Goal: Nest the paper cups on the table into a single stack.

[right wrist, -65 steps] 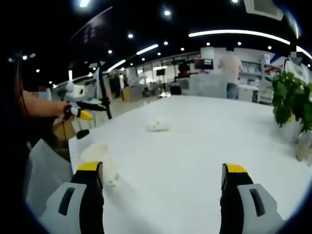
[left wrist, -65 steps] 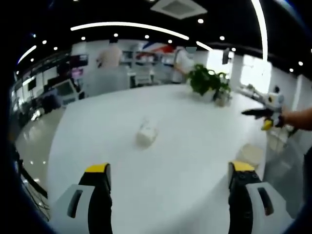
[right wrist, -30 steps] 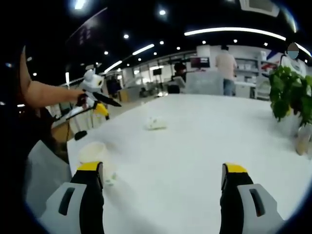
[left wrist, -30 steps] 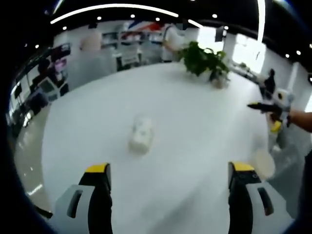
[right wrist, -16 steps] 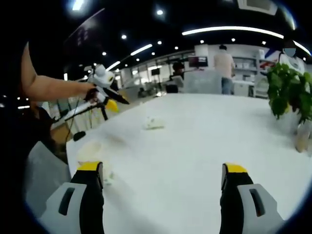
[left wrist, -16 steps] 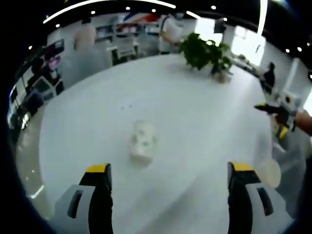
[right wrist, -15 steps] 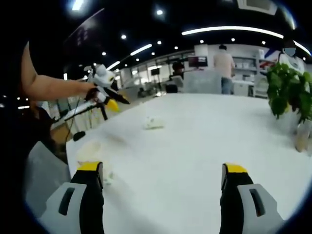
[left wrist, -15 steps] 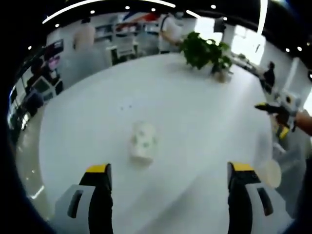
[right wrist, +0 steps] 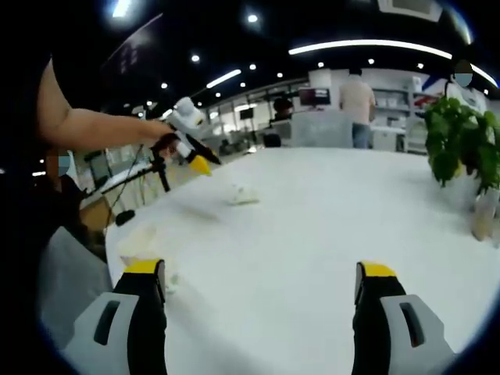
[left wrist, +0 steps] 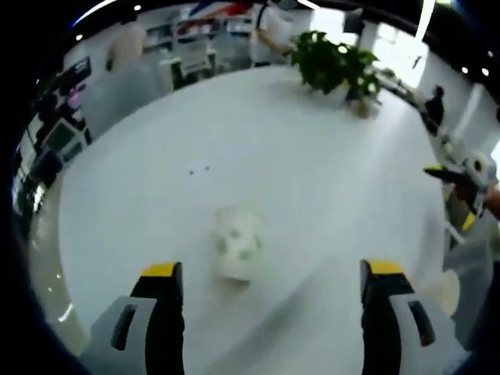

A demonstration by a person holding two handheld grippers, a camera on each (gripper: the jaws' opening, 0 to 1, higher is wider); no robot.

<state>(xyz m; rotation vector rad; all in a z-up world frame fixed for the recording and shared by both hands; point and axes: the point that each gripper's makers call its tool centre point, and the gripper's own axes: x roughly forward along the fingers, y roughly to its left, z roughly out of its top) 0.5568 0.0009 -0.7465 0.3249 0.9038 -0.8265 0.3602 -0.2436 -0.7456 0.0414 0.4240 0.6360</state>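
The left claw (left wrist: 266,293) hangs over a white desk (left wrist: 312,172) with its jaws spread wide and nothing between them, lined up on a paper cup (left wrist: 237,244) that lies on its side just ahead, blurred, with greenish marks on its wall. I judge the wide spread is there so the jaws can pass either side of the tipped cup. A 2nd cup (left wrist: 444,291) stands near the desk's edge off to the right in the left gripper view; in the right gripper view that same cup (right wrist: 142,244) sits pale and blurred just beyond the right claw (right wrist: 258,293), whose jaws are also wide apart and hold nothing. The right claw looks parked beside that upright cup, probably ready to steady it or lift it for nesting, which has not yet begun: the 2 cups lie well apart. From the right gripper view the left claw shows at the end of a bare arm (right wrist: 94,129), above the lying cup. The desk is large, smooth and glossy, bare but for the cups and a potted plant (left wrist: 336,66) at its far side. The room is an open office with a dark ceiling, strip lights and people (right wrist: 361,105) standing in the background.
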